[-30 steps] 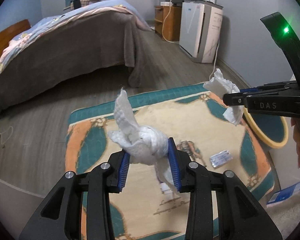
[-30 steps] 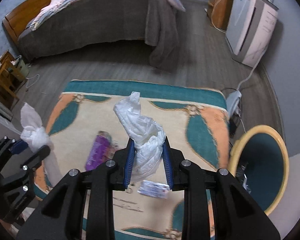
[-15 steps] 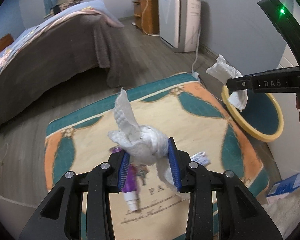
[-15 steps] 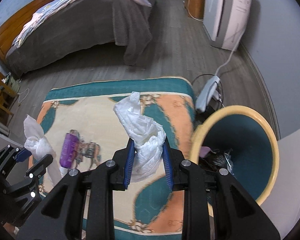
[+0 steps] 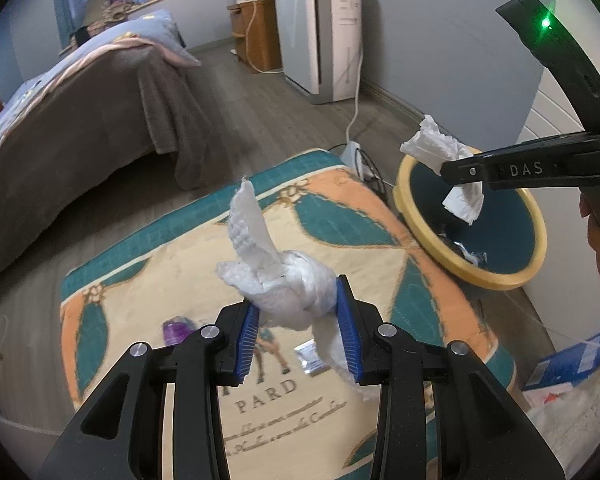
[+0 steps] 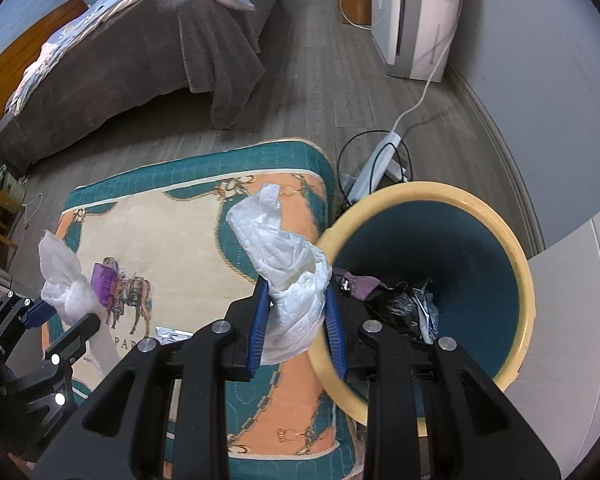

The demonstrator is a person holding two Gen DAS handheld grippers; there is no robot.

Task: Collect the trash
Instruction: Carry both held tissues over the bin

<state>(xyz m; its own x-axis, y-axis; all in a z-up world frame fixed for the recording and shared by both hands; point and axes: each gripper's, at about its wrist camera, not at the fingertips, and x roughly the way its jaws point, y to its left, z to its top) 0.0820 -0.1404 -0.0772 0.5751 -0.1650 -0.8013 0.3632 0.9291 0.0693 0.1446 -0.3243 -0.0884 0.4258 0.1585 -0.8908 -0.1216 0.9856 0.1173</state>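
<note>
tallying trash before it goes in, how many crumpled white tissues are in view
2. One tissue is clamped in the left tongs over the rug; the other tissue is in the right tongs at the bin rim. More may be hidden among the bin's trash.

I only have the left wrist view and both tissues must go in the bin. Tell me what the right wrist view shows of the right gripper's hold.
Observer: The right gripper is shut on its crumpled tissue, with both blue pads pressing it.
Operator: Give me the bin's contents.
Observer: The yellow-rimmed bin holds a black bag and a purple wrapper.
Operator: Report the purple thing on the rug.
Observer: It is a purple bottle lying on the rug beside the horse picture, close to the knotted tissue in the left gripper.
</note>
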